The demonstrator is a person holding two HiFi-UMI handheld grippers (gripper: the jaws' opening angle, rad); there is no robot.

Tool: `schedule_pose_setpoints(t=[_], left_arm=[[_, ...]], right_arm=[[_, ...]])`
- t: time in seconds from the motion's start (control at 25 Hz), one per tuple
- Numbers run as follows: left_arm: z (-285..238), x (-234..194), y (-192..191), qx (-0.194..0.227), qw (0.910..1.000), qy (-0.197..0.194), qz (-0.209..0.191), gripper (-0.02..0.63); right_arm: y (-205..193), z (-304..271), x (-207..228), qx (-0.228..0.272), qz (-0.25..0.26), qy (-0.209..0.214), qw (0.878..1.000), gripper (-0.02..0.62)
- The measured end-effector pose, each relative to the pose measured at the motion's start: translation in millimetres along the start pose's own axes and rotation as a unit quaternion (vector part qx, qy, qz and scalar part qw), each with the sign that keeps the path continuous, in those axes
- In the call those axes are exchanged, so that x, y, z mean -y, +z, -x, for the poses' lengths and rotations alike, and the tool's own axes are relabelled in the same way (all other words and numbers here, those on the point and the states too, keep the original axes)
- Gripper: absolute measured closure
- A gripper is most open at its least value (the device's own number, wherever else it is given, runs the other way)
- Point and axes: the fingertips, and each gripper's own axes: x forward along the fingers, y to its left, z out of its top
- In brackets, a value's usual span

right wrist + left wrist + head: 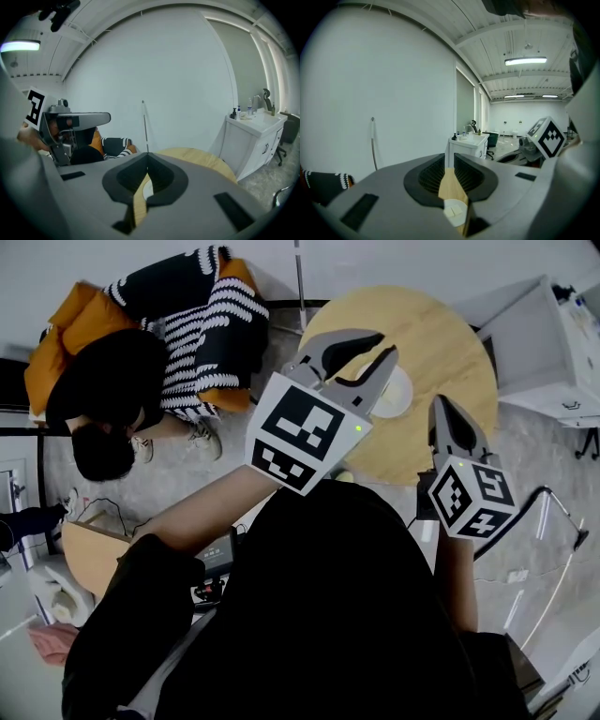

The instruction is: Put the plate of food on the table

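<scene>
Round wood table (pixel 450 362) w/ white plate (pixel 398 395) of food on top.

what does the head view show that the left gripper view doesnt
Only the head view: the left gripper seen from outside, its jaws apart above the plate, and a seated person's orange jacket.
Only the left gripper view: the ceiling lights and the bottles on the white cabinet.
Both: the round wooden table, the white plate resting on it, the white cabinet, and the right gripper, its jaws shut and empty in the head view.
</scene>
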Motion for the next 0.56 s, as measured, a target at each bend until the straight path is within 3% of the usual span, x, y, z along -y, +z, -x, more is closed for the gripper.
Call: schedule_pose_setpoints(t=[0.56], left_arm=[[-6,13,0,-0.009,0.9999,-0.009,-0.008,0.537]], right_arm=[[6,1,3,0.012,0.007,-0.002,1.000,0.588]])
